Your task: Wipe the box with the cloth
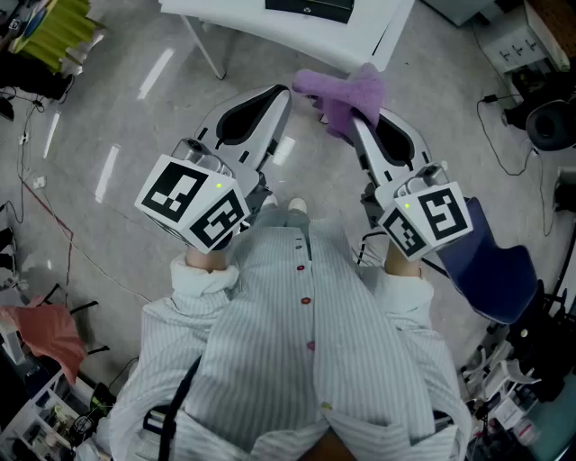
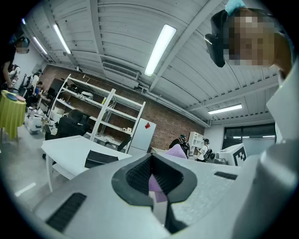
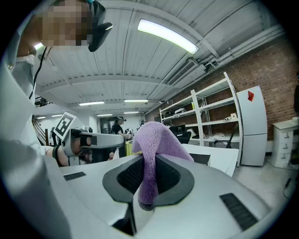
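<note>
My right gripper (image 1: 357,122) is shut on a purple cloth (image 1: 342,94), which bunches over its tips. In the right gripper view the cloth (image 3: 152,144) drapes over the jaws and hangs between them. My left gripper (image 1: 281,93) is level with it, a little to the left, jaws shut with nothing between them. From the left gripper view I see the purple cloth (image 2: 156,186) beyond its jaws. A flat dark box (image 1: 310,7) lies on the white table (image 1: 270,31) ahead, also visible as the box (image 2: 99,159) in the left gripper view. Both grippers hang above the floor, short of the table.
A dark blue chair (image 1: 490,270) stands at my right. Cables run over the grey floor at both sides. A red cloth (image 1: 49,329) lies at the left. White shelves (image 2: 93,112), a fridge (image 2: 142,135) and people stand at the back.
</note>
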Demonstrator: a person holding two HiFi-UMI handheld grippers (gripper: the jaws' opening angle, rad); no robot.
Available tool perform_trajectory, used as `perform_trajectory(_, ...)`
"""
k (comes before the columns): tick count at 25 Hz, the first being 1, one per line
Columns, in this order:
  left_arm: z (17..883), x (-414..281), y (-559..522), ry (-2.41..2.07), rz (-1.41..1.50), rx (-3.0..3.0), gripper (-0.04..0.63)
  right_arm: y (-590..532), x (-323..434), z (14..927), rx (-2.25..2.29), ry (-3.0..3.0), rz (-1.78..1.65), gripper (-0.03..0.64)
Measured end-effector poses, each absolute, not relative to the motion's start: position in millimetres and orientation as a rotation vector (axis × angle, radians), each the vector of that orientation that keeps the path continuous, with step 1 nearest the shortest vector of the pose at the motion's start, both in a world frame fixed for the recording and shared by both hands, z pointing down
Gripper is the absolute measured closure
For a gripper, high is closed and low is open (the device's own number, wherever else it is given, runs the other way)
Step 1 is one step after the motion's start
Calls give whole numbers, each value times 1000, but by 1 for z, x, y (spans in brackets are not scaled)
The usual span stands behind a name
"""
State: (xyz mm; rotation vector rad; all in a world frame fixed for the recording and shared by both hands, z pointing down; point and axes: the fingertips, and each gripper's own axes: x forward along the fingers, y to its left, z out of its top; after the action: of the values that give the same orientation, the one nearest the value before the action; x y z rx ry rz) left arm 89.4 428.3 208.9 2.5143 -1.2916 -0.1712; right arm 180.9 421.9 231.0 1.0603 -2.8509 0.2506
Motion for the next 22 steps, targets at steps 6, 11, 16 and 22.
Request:
perform_trajectory(6,212,99,427,-1295,-164,2499,588,421,187,232,1043,-2860,283,572)
perform_trajectory(11,210,105,426,-1321,-169,2486,588,421,192,232,1011,-2877,298,572)
perform_trajectory(16,210,102,428,-1352,-172,2484,588,422,193,233,992,-2885,299,572)
perform_trajectory(22,215,108,417,-1378,-169,2468,588,410,206,240,992,-2884,321,572)
